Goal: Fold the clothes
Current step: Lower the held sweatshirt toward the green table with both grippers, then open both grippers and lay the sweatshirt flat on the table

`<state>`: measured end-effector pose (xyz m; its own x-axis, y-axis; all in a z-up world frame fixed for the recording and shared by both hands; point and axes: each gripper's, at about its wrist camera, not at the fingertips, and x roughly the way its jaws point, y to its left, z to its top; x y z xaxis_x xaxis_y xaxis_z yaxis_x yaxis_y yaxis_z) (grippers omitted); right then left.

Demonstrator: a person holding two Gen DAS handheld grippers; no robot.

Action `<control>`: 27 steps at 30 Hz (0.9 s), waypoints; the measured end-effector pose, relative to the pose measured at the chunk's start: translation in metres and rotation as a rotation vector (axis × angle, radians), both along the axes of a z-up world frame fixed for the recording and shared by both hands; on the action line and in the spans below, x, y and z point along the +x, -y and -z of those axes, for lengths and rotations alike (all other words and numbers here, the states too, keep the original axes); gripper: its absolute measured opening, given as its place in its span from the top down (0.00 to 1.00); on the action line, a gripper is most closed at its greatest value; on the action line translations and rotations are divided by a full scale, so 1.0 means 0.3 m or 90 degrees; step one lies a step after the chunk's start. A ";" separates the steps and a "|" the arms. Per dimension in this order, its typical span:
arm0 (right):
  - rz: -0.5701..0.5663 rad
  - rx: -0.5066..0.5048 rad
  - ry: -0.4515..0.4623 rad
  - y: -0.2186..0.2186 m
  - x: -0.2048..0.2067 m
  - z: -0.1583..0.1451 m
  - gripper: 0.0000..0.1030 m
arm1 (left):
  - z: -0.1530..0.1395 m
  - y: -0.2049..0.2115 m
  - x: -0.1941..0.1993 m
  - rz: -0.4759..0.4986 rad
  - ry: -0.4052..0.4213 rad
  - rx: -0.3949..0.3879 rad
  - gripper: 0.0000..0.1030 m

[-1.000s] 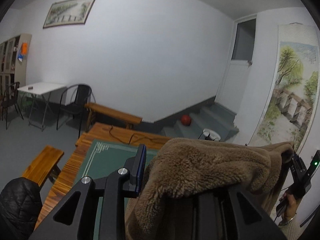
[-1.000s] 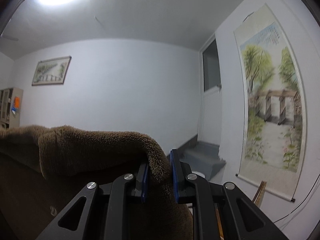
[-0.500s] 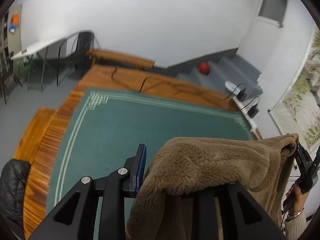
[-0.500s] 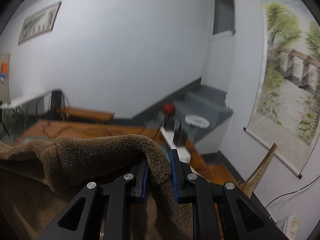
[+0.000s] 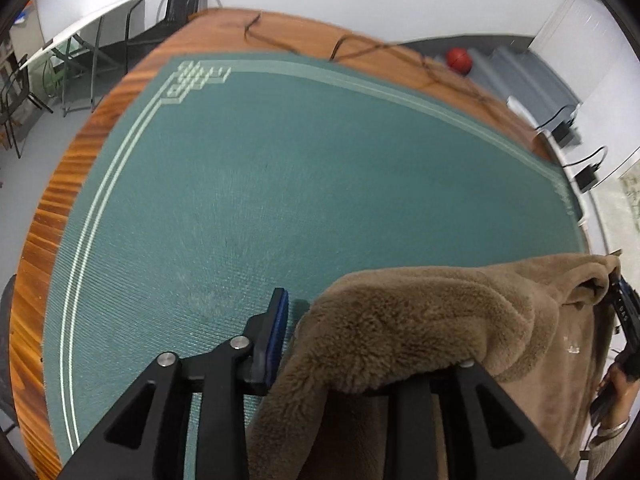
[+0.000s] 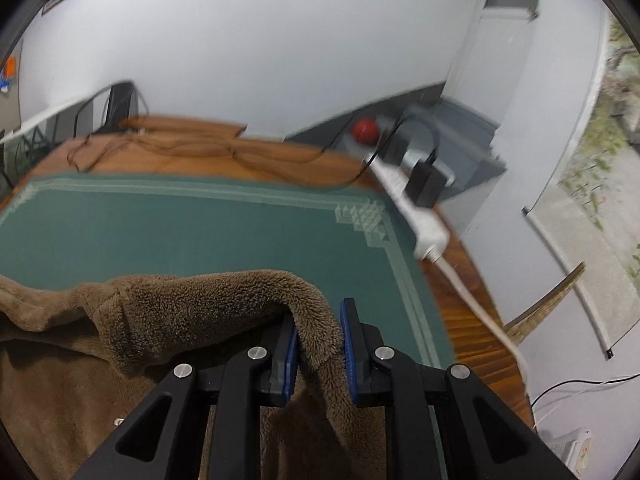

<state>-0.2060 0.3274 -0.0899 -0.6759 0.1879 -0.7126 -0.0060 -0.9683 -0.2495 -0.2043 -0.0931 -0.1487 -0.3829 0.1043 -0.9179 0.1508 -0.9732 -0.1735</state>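
Garment: a brown fleece garment (image 5: 420, 320) hung in the air above the counter, stretched between the two grippers, its lower part dropping out of view.
Left gripper (image 5: 360, 340): its blue-padded left finger (image 5: 278, 328) was visible beside the fleece; the right finger was buried under the pile. The fabric ran between them, so the fingers were clamped on the garment.
Right gripper (image 6: 318, 344): both blue-padded fingers (image 6: 290, 360) pinched a fold of the garment's edge.
Hand: a hand (image 5: 616, 392) gripped the right gripper's handle at the far right of the left wrist view.
Counter: a wooden counter (image 5: 48, 208) carried a green mat (image 5: 280, 168) with a pale border.
Cables: dark cables (image 6: 192, 148) lay along the counter's far edge.
Power strip: a white power strip (image 6: 416, 216) with black adapters lay on the counter's right edge.
Ball: a red ball (image 6: 365, 130) sat on the grey steps beyond.
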 end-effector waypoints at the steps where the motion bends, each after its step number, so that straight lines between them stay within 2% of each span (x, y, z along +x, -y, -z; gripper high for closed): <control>1: 0.000 -0.002 0.017 -0.004 -0.014 0.020 0.78 | 0.012 0.001 -0.004 -0.006 0.012 -0.005 0.50; 2: 0.001 -0.003 0.033 -0.008 -0.026 0.040 0.74 | 0.020 0.005 -0.006 -0.011 0.017 -0.004 0.44; 3: 0.001 -0.004 0.049 -0.012 -0.038 0.059 0.63 | 0.022 0.008 -0.008 -0.014 0.019 -0.001 0.38; 4: 0.000 -0.006 0.055 -0.017 -0.038 0.066 0.51 | 0.022 0.011 -0.008 -0.016 0.022 0.001 0.36; 5: -0.001 -0.009 0.058 -0.022 -0.036 0.070 0.27 | 0.021 0.014 -0.009 -0.019 0.025 0.003 0.33; 6: -0.003 -0.011 0.062 -0.026 -0.033 0.075 0.20 | 0.020 0.018 -0.007 -0.020 0.026 0.006 0.32; 11: -0.022 -0.022 0.043 -0.031 0.001 0.045 0.20 | -0.006 0.040 0.025 -0.026 0.034 0.018 0.31; 14: -0.045 -0.020 0.044 -0.007 0.043 -0.001 0.20 | -0.029 0.057 0.054 -0.030 0.040 0.020 0.23; 17: -0.075 -0.028 0.050 0.013 0.091 -0.015 0.20 | -0.061 0.071 0.102 -0.023 0.042 0.018 0.23; 22: -0.132 -0.030 0.084 0.058 0.130 0.018 0.20 | -0.103 0.045 0.164 0.012 0.021 -0.035 0.23; 27: -0.156 -0.036 0.109 0.107 0.094 0.060 0.20 | -0.125 -0.024 0.206 0.062 0.004 -0.102 0.22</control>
<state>-0.1779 0.2954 -0.1080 -0.5650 -0.0092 -0.8250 0.2671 -0.9481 -0.1724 -0.1424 -0.0860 -0.1110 -0.3727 -0.0068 -0.9279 0.0558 -0.9983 -0.0151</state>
